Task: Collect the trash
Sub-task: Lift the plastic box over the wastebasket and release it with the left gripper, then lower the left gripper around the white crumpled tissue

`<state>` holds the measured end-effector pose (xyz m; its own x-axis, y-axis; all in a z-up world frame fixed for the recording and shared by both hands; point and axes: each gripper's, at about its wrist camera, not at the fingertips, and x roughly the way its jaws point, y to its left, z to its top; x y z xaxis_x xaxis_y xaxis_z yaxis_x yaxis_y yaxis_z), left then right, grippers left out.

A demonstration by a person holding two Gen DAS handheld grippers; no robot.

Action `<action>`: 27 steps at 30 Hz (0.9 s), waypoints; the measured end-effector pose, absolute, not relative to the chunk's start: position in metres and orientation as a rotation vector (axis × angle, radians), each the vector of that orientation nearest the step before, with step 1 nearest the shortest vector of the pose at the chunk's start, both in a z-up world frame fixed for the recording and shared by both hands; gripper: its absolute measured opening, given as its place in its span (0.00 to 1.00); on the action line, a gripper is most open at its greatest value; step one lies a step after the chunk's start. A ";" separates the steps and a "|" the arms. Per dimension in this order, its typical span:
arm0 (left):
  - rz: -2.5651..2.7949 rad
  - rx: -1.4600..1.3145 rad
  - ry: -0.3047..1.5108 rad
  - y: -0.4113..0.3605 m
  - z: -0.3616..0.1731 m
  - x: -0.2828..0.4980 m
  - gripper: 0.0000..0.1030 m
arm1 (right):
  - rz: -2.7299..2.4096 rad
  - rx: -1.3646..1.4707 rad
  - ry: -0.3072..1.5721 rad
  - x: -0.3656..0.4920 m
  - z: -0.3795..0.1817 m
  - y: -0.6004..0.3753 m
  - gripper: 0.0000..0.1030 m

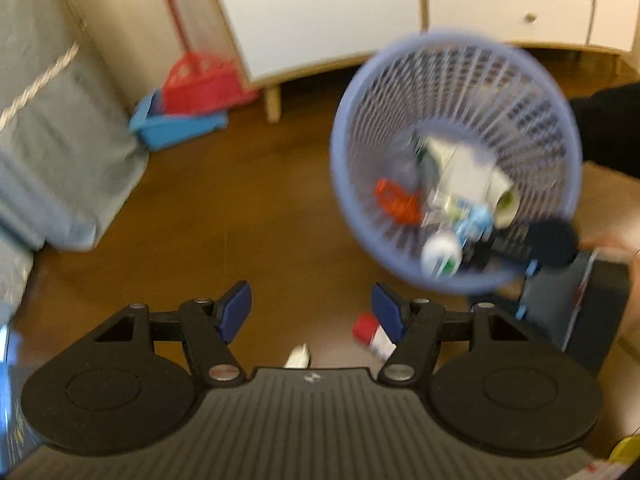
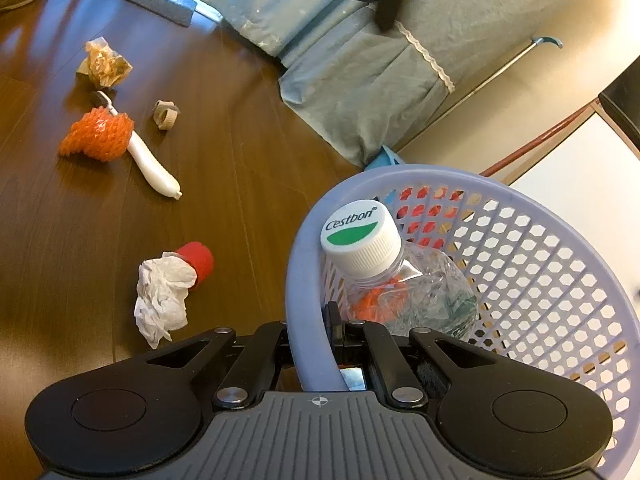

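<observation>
My right gripper is shut on the rim of a lilac mesh basket; a clear bottle with a white cap lies inside. In the blurred left wrist view the same basket hangs tilted at the right, holding several scraps. My left gripper is open over the wooden floor with nothing between its blue pads. On the floor lie a crumpled white tissue, a red cap, orange foam netting, a white tube, a brown wrapper and a small tan roll.
A bed with a grey-blue cover borders the floor. A red and blue dustpan set stands by a white cabinet. A small red and white item lies near my left gripper. A dark sleeve shows at the right.
</observation>
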<state>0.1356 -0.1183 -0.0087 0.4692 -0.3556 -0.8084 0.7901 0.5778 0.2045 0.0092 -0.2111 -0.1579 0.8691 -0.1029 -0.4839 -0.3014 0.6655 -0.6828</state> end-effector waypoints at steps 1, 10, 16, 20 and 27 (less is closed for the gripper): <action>-0.753 0.622 0.818 -0.113 -0.017 0.136 0.61 | 0.119 -0.851 0.520 0.008 -0.159 -0.211 0.00; -0.794 0.652 0.913 -0.107 -0.092 0.119 0.60 | 0.123 -0.910 0.515 0.006 -0.164 -0.212 0.00; -0.822 0.620 0.959 -0.125 -0.125 0.115 0.58 | 0.126 -0.969 0.517 0.008 -0.173 -0.216 0.00; -0.820 0.591 0.976 -0.135 -0.136 0.115 0.57 | 0.098 -1.003 0.545 0.011 -0.178 -0.223 0.00; -0.779 0.515 1.003 -0.145 -0.148 0.120 0.55 | 0.070 -1.041 0.574 0.021 -0.183 -0.235 0.00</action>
<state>0.1196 -0.1447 -0.1477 0.3123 -0.3366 -0.8884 0.7775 0.6278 0.0354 0.0210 -0.2346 -0.1827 0.8515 -0.2106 -0.4801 -0.3198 0.5171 -0.7939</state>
